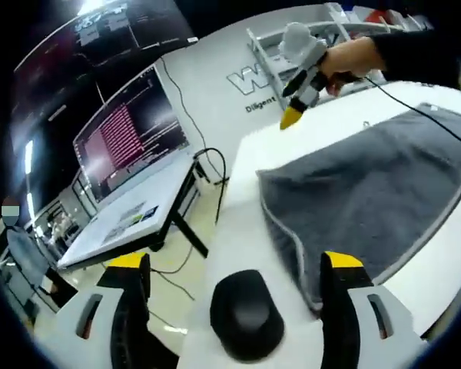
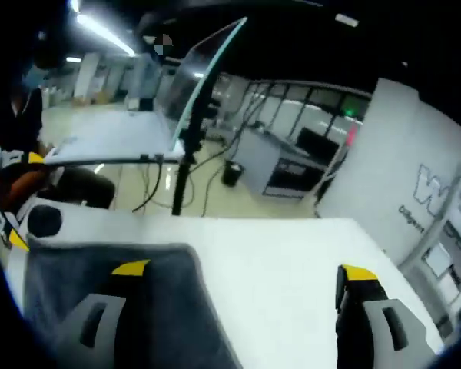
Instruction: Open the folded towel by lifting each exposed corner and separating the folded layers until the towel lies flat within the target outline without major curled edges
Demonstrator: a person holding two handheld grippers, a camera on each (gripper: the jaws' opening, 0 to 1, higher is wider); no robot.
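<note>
The grey towel (image 1: 369,192) is lying folded on the white surface (image 2: 292,261). Both jaws wide, the left hand-held gripper (image 1: 238,288) is hovering at its 7 o'clock corner; the right hand-held gripper (image 2: 238,296) (also gaping, holding nothing) is straddling an edge. Probably approach stage; next, pinching a corner.

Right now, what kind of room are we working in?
Probably a lab or open office: a big monitor full of text on a desk, more desks across a shiny floor, and the grey towel on a white table.
</note>
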